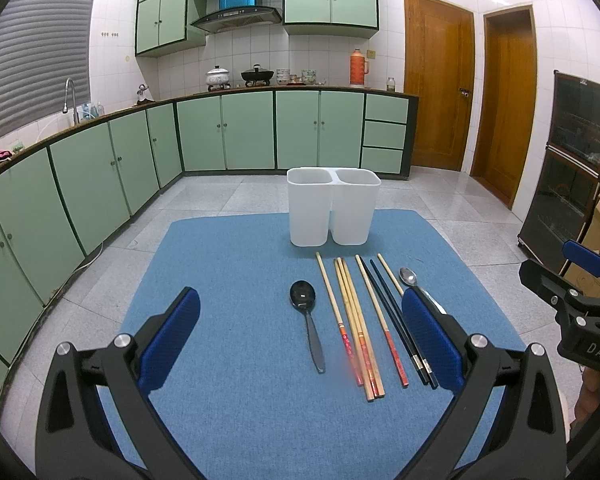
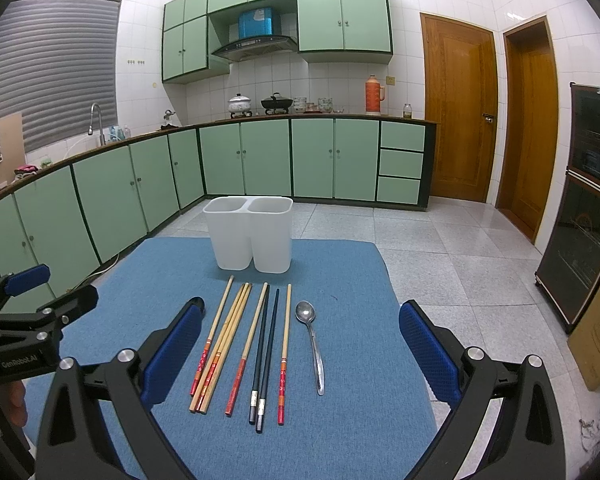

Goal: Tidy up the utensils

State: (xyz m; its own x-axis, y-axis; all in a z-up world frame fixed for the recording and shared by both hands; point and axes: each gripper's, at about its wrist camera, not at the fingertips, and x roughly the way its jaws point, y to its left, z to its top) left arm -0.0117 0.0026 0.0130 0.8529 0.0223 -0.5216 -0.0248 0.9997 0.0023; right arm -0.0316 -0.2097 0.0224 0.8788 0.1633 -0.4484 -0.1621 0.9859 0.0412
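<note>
- Left tool (image 1: 300, 336) and right tool (image 2: 300, 356): both spread wide, empty, poised above the table (image 1: 220, 264).
- Chopsticks (image 2: 240, 344) and spoons (image 2: 312, 344) laid parallel, handles toward tools, easing pickup.
- Two-compartment bin (image 2: 250, 236) just behind, empty.

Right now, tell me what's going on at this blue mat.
A person holds two grippers, left gripper and right gripper, both open and empty above the blue mat. Chopsticks, a black spoon and a metal spoon lie in a row. The white two-compartment holder looks empty; sorting hasn't started.
</note>
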